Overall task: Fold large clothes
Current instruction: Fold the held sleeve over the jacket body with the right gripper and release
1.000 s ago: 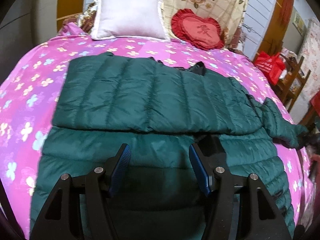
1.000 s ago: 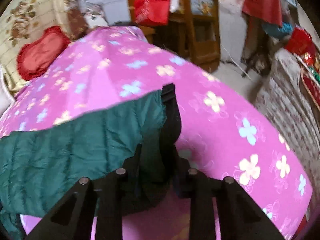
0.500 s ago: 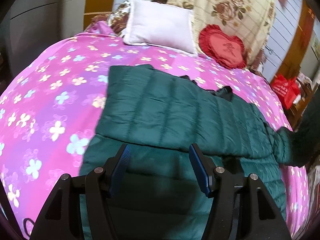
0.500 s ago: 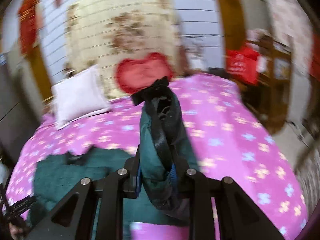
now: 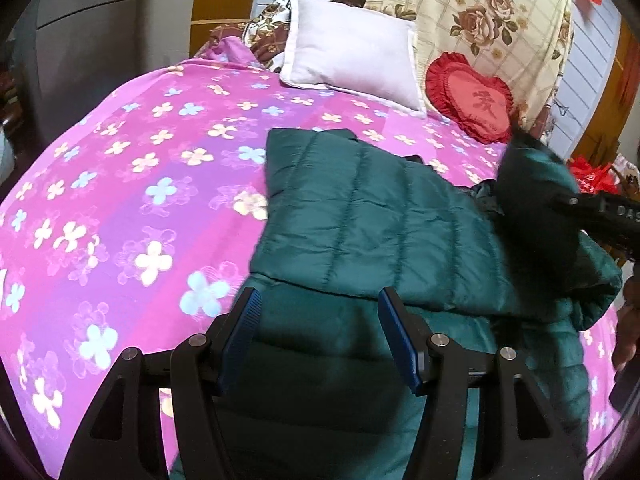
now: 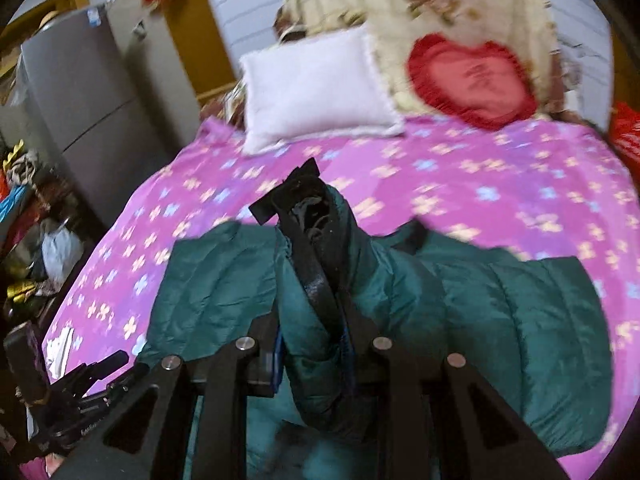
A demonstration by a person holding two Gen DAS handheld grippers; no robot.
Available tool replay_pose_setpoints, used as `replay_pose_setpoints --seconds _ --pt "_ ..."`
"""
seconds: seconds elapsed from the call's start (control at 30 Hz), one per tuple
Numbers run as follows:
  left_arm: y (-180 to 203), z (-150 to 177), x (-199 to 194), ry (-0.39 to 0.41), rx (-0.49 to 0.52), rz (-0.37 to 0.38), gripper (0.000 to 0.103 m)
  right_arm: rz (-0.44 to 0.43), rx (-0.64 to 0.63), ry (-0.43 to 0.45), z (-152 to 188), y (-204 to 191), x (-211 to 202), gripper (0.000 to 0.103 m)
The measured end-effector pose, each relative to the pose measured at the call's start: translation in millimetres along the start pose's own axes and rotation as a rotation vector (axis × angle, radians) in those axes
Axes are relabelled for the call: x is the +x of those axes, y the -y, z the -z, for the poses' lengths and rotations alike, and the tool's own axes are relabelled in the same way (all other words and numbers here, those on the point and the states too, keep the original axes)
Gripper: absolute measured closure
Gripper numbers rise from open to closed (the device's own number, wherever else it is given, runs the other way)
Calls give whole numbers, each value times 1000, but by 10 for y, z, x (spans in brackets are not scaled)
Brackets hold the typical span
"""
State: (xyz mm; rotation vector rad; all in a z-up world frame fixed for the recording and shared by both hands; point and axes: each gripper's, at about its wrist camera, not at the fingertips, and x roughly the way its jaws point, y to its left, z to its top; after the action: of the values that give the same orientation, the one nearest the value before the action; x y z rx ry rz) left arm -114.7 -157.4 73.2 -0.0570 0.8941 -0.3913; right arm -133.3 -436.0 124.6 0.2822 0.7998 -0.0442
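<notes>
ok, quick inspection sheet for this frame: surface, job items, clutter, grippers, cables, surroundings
Surface: bed under a pink floral sheet.
Job's things: green puffer jacket lying on the sheet, one side folded over; its sleeve is lifted above the body.
Clutter: white pillow and red heart cushion at the head of the bed.
Grippers: left gripper open over the jacket, nothing between its pads; right gripper shut on the sleeve.
Cables: nothing seen.
Surroundings: floral blanket behind the cushion, grey cabinet beside the bed.

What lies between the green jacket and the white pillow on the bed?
Only bare pink flowered bedsheet lies between the green jacket and the white pillow; both wrist views show this.
</notes>
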Motion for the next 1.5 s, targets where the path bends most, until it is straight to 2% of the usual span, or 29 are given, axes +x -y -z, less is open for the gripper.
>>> replay_pose_setpoints --seconds 0.13,0.37,0.47,0.6,0.63,0.7,0.77,0.87,0.9,0.97,1.07,1.13,1.17,1.23,1.27,1.3,1.37,1.4,1.5 --pt "-63 -45 94 8 8 -37 61 -48 4 -44 89 -206 343 80" --pt "-171 -215 236 8 -40 -52 61 -99 17 -77 106 -380 619 80" --pt "-220 -277 230 14 -89 2 61 -138 23 -92 105 -478 776 79" --pt "-261 -333 180 13 -152 125 61 -175 24 -147 120 -549 922 59" --pt "-259 -339 168 14 -160 147 61 -197 30 -141 115 -534 881 49" --pt "-222 -348 144 14 -176 208 54 -254 51 -97 102 -452 674 36" --pt "-155 -354 137 10 -187 258 50 -263 70 -58 98 -357 461 34" --pt "-18 -355 210 -53 -214 361 48 -230 70 -21 153 -142 91 34" --pt "48 -356 257 -68 -209 361 48 -202 63 -10 198 -46 -45 33" --pt "130 -368 327 -68 -195 300 48 -147 59 5 283 137 -277 33" --pt "195 -393 442 -68 -230 245 48 -69 74 37 415 512 -639 30" --pt "251 -460 505 -58 -262 224 48 18 93 55 487 805 -848 30" --pt "269 -486 529 -50 -269 229 52 57 120 62 515 972 -943 30" --pt "404 -574 610 -63 -236 239 80 92 196 79 545 1261 -1069 30" --pt "453 -596 636 -80 -201 225 97 98 221 86 554 1353 -1100 30" --pt "542 -632 625 -85 -148 186 99 103 267 102 579 1484 -1126 30" --pt "557 -625 504 -41 -102 163 103 92 298 104 612 1567 -1072 33" --pt "546 -611 400 -12 -75 144 103 82 299 95 621 1564 -1010 37" --pt "394 -538 251 19 -55 116 103 73 251 57 625 1427 -740 39"
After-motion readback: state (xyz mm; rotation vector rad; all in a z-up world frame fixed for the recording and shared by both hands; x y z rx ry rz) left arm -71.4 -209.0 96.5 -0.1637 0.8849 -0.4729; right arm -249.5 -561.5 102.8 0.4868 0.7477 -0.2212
